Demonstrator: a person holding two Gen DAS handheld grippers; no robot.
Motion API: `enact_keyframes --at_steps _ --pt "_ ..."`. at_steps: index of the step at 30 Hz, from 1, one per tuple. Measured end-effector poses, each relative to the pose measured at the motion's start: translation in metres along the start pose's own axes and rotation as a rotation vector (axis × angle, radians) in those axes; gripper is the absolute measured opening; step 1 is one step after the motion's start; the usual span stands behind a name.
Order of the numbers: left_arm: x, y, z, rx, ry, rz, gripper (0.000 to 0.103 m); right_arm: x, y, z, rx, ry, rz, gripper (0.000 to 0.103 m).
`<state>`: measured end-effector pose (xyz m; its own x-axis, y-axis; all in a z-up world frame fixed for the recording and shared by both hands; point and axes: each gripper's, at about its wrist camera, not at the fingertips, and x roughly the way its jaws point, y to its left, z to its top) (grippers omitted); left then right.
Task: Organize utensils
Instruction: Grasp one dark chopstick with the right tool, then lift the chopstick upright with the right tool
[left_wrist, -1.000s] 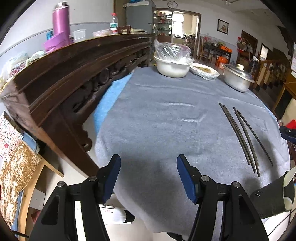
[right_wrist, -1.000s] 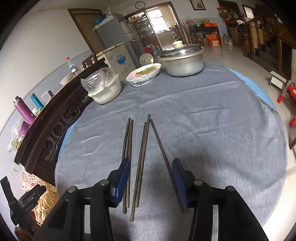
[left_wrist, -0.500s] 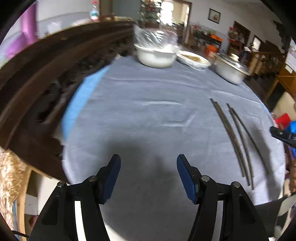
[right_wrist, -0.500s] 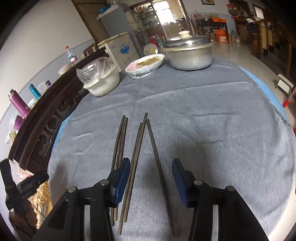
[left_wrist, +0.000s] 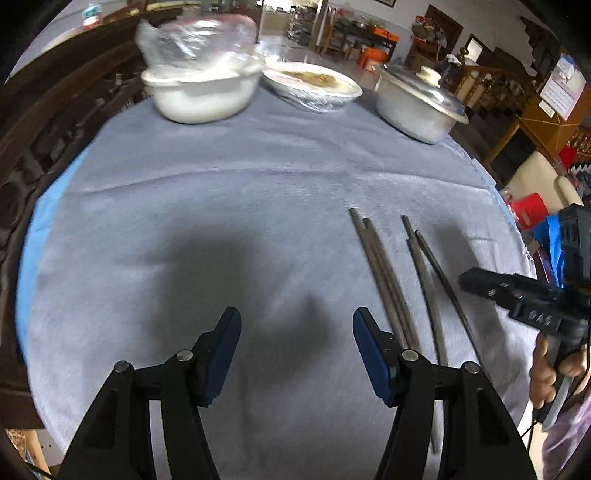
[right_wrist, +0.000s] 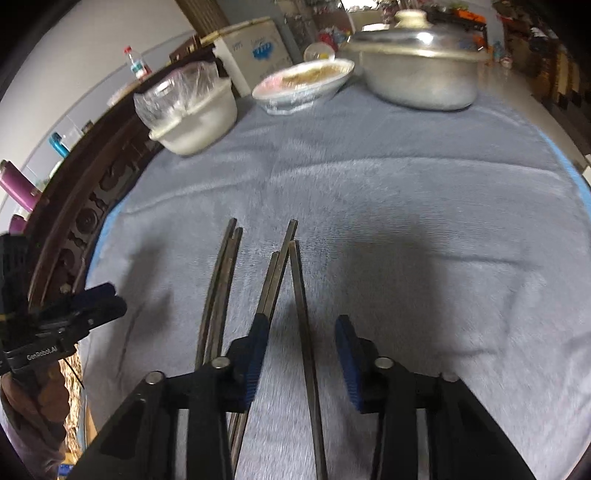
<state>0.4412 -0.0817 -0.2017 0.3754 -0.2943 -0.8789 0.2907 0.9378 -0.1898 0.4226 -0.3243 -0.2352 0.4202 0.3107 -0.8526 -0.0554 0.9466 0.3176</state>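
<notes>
Three covered dishes (right_wrist: 192, 114) stand beyond the chopsticks (right_wrist: 299, 295).

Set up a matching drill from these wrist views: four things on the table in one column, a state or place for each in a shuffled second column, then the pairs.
Things:
1. white bowl
2. metal pot
3. shallow dish
4. lone chopstick

States:
A. lidded
B. between the right gripper jaws, which are closing
C. topped with crumpled clear plastic
D. sits between bowl and pot

Pairs: 1-C, 2-A, 3-D, 4-B
</notes>
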Motion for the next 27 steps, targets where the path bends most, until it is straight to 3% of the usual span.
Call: enact_keyframes --at_steps 3,6,10,15,21,27 --pt "0.02 -0.012 0.007 0.01 0.049 -0.023 0.064 0.019 0.0 0.009 -0.015 0.048 -0.021 0.032" --pt "0.037 -0.026 0.011 0.034 0.087 -0.028 0.064 0.024 0.002 0.015 -0.055 0.041 -0.054 0.021" --pt "0.051 -0.041 0.012 0.061 0.105 -0.032 0.064 0.024 -0.005 0.018 -0.064 0.044 -0.046 0.014" --pt "0.058 -0.049 0.018 0.108 0.085 0.021 0.064 0.017 -0.021 0.013 -0.037 0.026 -0.032 0.013" --pt "0.066 -0.059 0.029 0.116 0.07 0.052 0.065 0.013 -0.034 0.01 0.019 0.013 0.02 0.012" --pt "0.069 -0.055 0.032 0.145 0.065 0.061 0.068 0.013 -0.033 0.009 0.029 0.015 0.017 0.012"
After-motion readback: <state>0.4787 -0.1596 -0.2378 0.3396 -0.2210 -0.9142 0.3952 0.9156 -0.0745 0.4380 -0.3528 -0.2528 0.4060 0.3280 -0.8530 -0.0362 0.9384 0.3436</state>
